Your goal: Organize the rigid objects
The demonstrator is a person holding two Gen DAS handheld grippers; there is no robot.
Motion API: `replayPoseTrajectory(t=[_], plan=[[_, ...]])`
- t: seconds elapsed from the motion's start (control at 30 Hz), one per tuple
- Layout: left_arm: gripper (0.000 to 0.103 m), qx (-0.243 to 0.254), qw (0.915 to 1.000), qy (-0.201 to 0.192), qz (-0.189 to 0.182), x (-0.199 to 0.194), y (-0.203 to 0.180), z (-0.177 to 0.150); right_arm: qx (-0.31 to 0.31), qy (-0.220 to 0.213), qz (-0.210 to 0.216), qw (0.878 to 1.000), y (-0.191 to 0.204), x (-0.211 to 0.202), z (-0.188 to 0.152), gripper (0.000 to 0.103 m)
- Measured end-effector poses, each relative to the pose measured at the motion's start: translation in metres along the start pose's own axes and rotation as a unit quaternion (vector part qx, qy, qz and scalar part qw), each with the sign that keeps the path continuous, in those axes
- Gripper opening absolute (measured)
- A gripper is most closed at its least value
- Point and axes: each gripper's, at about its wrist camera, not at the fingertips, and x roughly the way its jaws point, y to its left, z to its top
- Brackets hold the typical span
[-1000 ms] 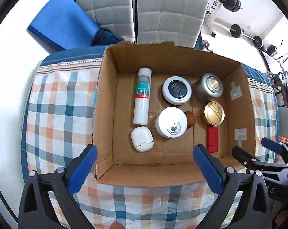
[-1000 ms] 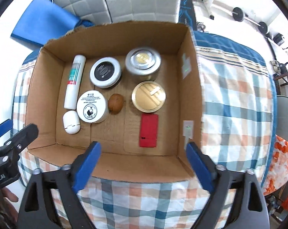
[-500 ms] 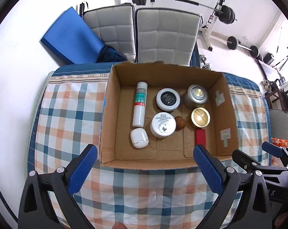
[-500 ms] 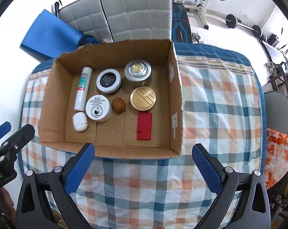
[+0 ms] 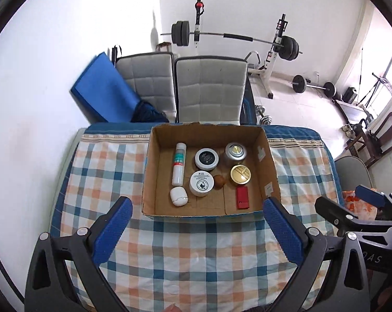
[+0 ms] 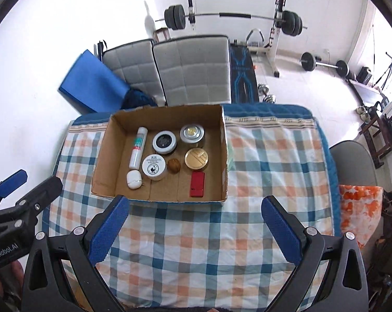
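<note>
A cardboard box point(image 5: 270, 166) point(image 6: 102, 161) stands on a checked tablecloth point(image 5: 196, 254) point(image 6: 268, 166). Inside lie a white tube point(image 5: 179, 163) point(image 6: 138, 147), a black-lidded tin point(image 5: 206, 158) point(image 6: 164, 141), a silver tin point(image 5: 235, 151) point(image 6: 192, 133), a gold-lidded tin point(image 5: 240, 174) point(image 6: 196, 158), a white jar point(image 5: 201, 183) point(image 6: 154, 167), a brown nut point(image 5: 219, 181) point(image 6: 174, 166), a white pebble-shaped case point(image 5: 178, 196) point(image 6: 134, 179) and a red flat box point(image 5: 242, 197) point(image 6: 197, 184). My left gripper point(image 5: 196, 231) and right gripper point(image 6: 196, 230) both hang open and empty, high above the table's near side.
Two grey padded chairs point(image 5: 211, 88) point(image 6: 193, 70) and a blue mat point(image 5: 102, 91) point(image 6: 89, 88) stand behind the table. A barbell rack point(image 5: 274, 52) and weights fill the back of the room. An orange-patterned cloth point(image 6: 359, 208) lies at the right.
Both grippers have pulled up and back from the box, so the box looks much smaller and the room behind has come into view. The objects in the box have not moved.
</note>
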Motion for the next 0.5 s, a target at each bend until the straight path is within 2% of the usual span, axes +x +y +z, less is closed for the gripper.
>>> replayPoseTrajectory(t=[0.23, 0.37, 0.5], plan=[[0.103, 0.001, 0.9991, -0.041, 0.010, -0.038, -0.004, -0.002, -0.005, -0.049, -0.017, 0.999, 0.002, -0.053, -0.006, 0.103], [0.103, -0.003, 0.9976, -0.067, 0.018, -0.054, -0.002, -0.003, 0.000, -0.070, -0.019, 0.997, 0.000, -0.074, -0.008, 0.103], [0.103, -0.007, 0.9969, -0.075, 0.021, -0.060, 0.002, -0.004, 0.006, -0.083, -0.025, 0.996, -0.001, -0.084, -0.009, 0.103]])
